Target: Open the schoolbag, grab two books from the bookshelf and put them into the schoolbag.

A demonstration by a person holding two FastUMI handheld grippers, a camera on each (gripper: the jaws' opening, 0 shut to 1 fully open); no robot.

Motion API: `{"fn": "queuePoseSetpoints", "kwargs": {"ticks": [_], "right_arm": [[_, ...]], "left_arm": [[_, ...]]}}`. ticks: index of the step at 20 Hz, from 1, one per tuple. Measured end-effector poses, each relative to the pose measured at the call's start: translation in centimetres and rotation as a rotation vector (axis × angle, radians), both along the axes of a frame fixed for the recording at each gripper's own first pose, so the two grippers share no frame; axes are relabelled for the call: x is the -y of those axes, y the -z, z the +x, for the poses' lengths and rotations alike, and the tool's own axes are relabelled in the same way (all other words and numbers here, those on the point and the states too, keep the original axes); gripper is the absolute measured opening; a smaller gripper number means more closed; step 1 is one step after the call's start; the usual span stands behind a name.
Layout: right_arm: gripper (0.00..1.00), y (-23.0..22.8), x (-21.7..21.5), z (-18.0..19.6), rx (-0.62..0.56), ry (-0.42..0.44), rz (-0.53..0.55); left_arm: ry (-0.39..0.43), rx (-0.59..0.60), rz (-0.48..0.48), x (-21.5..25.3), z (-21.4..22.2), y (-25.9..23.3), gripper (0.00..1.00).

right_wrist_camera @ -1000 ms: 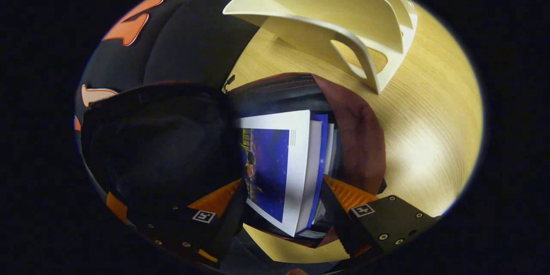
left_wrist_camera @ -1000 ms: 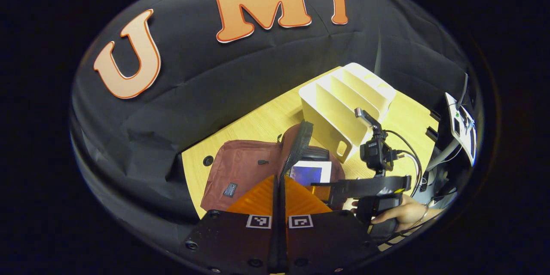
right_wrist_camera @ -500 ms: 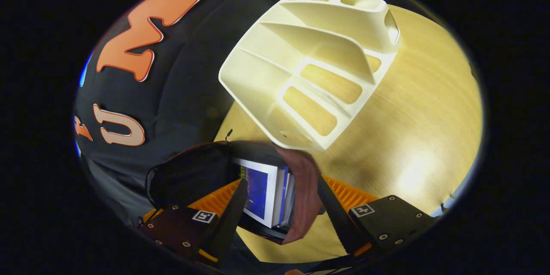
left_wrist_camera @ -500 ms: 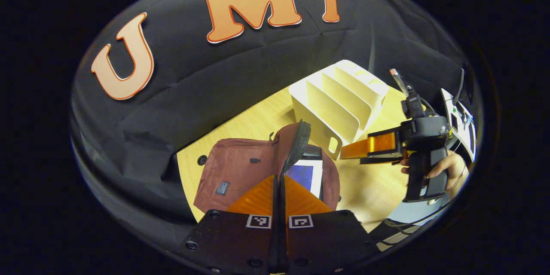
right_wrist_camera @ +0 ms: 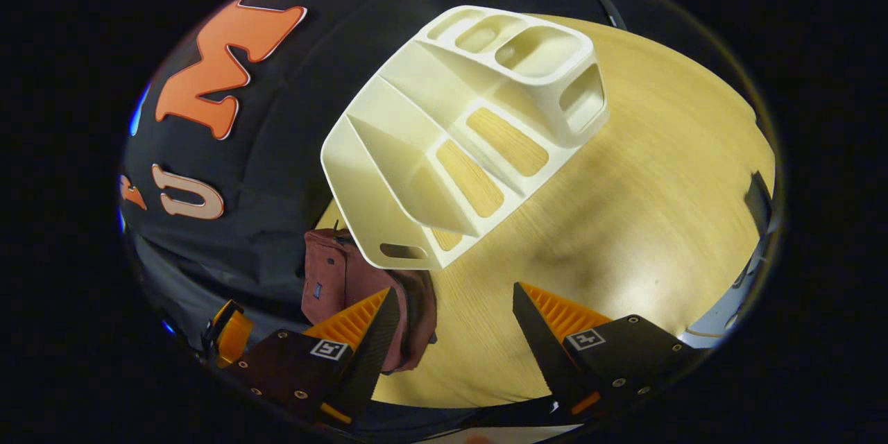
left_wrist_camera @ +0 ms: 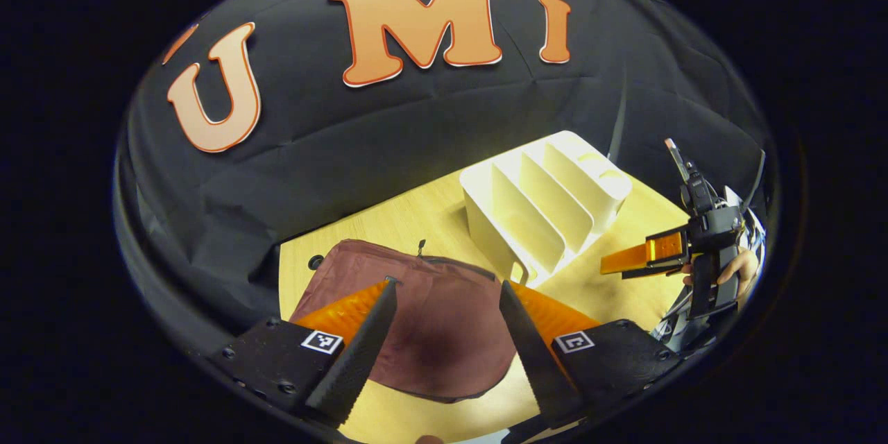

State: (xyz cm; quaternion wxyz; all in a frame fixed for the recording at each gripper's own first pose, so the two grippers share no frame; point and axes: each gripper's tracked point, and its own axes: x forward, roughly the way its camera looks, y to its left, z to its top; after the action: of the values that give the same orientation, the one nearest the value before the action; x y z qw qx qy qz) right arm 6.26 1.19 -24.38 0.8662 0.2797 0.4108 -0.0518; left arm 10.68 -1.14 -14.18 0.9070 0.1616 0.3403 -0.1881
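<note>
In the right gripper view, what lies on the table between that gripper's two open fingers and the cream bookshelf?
Only bare light wooden table lies between the right gripper and the cream plastic slotted bookshelf, seen in the right gripper view. The maroon fabric schoolbag sits off to one side.

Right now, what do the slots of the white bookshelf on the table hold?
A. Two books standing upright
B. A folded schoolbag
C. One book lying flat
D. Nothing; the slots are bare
D: in the right gripper view the bookshelf shows bare dividers with the wooden table visible through its cut-outs, and the left gripper view shows the same bare slots.
</note>
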Motion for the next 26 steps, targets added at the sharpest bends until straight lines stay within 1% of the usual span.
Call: {"fn": "queuePoseSetpoints", "kwargs": {"ticks": [1, 2, 3, 5, 8, 11, 13, 16, 18, 21, 24, 26], "right_arm": [[0.98, -1.3, 1.4, 0.1, 0.018, -0.023, -0.024], [0.98, -2.8, 3.1, 0.3, 0.053, -0.045, -0.062], [0.98, -4.5, 4.5, 0.7, 0.095, -0.062, -0.104], [0.98, -8.2, 7.2, 1.2, 0.191, -0.097, -0.190], [0.98, -13.9, 10.3, 1.2, 0.348, -0.149, -0.318], [0.97, -19.0, 13.2, 0.6, 0.497, -0.156, -0.450], [0.97, -21.5, 13.4, 1.0, 0.581, -0.166, -0.485], [0.97, -24.1, 14.2, 0.8, 0.696, -0.167, -0.526], [0.97, -25.0, 14.3, -0.1, 0.752, -0.177, -0.561], [0.97, -24.4, 13.4, -0.9, 0.763, -0.195, -0.580], [0.97, -24.4, 12.5, -1.7, 0.783, -0.172, -0.543], [0.97, -24.1, 12.3, -2.1, 0.792, -0.170, -0.561]], "left_arm": [[-0.022, 0.018, -0.026, 1.6, 0.0, -0.2, 0.94], [-0.046, 0.045, -0.056, 3.2, 0.2, -0.6, 0.92], [-0.076, 0.084, -0.072, 4.7, 0.6, -1.1, 0.92], [-0.110, 0.162, -0.121, 7.9, 0.6, -2.7, 0.92], [-0.160, 0.244, -0.214, 12.0, -0.3, -3.9, 0.93], [-0.189, 0.321, -0.268, 15.5, -0.9, -5.0, 0.94], [-0.233, 0.339, -0.298, 16.7, -2.2, -5.2, 0.94], [-0.296, 0.377, -0.321, 17.1, -3.9, -5.7, 0.94], [-0.312, 0.401, -0.308, 16.5, -4.9, -6.1, 0.94], [-0.312, 0.442, -0.281, 15.4, -5.5, -7.2, 0.94], [-0.296, 0.447, -0.294, 14.5, -5.7, -7.7, 0.94], [-0.296, 0.472, -0.283, 13.3, -5.4, -8.6, 0.96]]}}
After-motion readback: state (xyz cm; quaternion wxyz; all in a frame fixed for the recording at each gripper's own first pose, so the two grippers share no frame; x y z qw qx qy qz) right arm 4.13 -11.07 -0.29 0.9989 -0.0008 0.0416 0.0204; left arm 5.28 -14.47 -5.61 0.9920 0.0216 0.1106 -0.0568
